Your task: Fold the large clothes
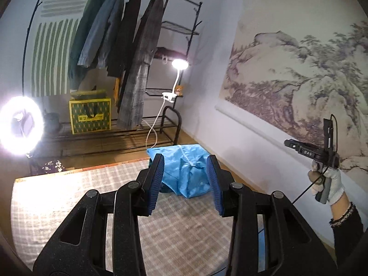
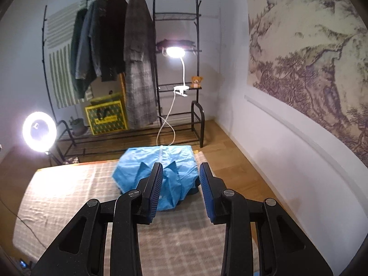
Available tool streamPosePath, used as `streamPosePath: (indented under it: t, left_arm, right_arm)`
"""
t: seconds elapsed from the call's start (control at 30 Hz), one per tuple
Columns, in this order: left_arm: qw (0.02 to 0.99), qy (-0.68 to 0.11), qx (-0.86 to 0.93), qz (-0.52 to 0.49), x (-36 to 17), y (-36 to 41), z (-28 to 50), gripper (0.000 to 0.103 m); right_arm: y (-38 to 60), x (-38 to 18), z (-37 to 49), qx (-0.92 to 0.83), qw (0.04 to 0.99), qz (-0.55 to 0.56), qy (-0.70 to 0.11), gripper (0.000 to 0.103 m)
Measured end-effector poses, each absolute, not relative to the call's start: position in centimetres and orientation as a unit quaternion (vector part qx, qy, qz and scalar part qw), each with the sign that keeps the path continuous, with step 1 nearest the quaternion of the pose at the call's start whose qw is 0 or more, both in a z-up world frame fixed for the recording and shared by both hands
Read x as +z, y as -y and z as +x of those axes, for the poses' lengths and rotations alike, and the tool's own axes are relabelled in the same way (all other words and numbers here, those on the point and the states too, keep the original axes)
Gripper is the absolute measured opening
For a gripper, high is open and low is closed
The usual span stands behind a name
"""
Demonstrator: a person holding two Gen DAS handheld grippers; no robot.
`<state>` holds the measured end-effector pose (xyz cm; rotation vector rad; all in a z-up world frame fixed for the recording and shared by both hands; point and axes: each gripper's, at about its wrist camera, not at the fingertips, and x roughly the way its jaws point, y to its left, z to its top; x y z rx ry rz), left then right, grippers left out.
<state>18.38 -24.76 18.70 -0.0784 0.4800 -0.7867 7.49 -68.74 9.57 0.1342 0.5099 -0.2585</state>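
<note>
the blue garment (image 1: 186, 172) is lying bunched at the far end of the checked bed cover (image 1: 80, 197), near the clothes rack (image 1: 119, 53). the left tool (image 1: 186, 184) is hovering above the bed, jaws spread, pinching nothing. the right tool (image 2: 181, 191) is hovering likewise, jaws apart and empty. a white-gloved hand (image 1: 326, 184) is gripping the right tool's handle.
</note>
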Motion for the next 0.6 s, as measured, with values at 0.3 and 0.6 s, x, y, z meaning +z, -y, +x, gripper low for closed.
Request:
streamPosePath:
  t: [0.3, 0.6]
  left_arm:
    - [0.887, -0.226, -0.402, -0.027, 20.0, 21.4, 11.4, 0.039]
    - [0.891, -0.233, -0.389, 0.002, 17.4, 20.7, 7.8, 0.068]
  right_arm:
    - [62.0, 10.2, 1.2, -0.117, 0.961, 0.055, -0.244, 0.032]
    - [56.8, 7.4, -1.3, -0.109, 0.962, 0.06, -0.243, 0.055]
